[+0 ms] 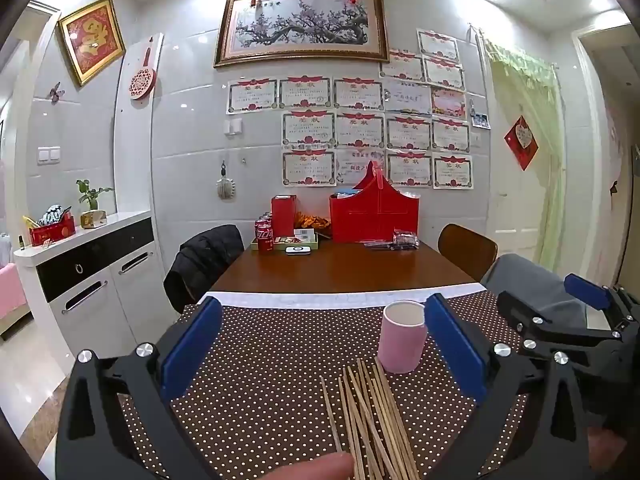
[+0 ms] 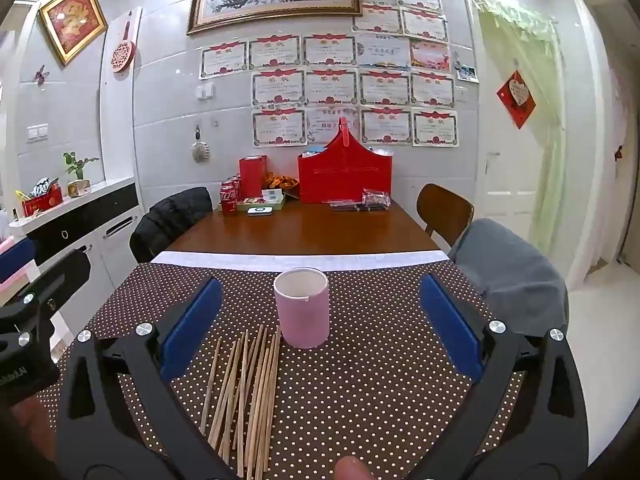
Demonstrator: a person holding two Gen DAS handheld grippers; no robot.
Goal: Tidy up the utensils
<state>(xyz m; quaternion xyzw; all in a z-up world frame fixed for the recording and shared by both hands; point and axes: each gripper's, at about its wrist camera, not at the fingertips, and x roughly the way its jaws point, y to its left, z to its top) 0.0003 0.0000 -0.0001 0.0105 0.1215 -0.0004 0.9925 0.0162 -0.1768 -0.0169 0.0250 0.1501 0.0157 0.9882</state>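
Chopsticks [image 2: 248, 396] lie loose at lower centre on the dotted cloth [image 2: 380, 380], between the spread, empty right gripper [image 2: 320, 320] fingers. Just beyond stands a pink cup [image 2: 302, 312]. Left gripper [image 1: 320, 340] likewise gapes, empty.

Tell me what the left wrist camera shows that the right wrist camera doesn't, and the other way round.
Only the left wrist view shows the right gripper from the side, at its right edge. Only the right wrist view shows the pile of chopsticks nearly whole, plus part of the left gripper at its left edge. Both share the pink cup standing upright just beyond the chopsticks on the dotted cloth, and the red basket at the table's far end. Both grippers are open and empty.
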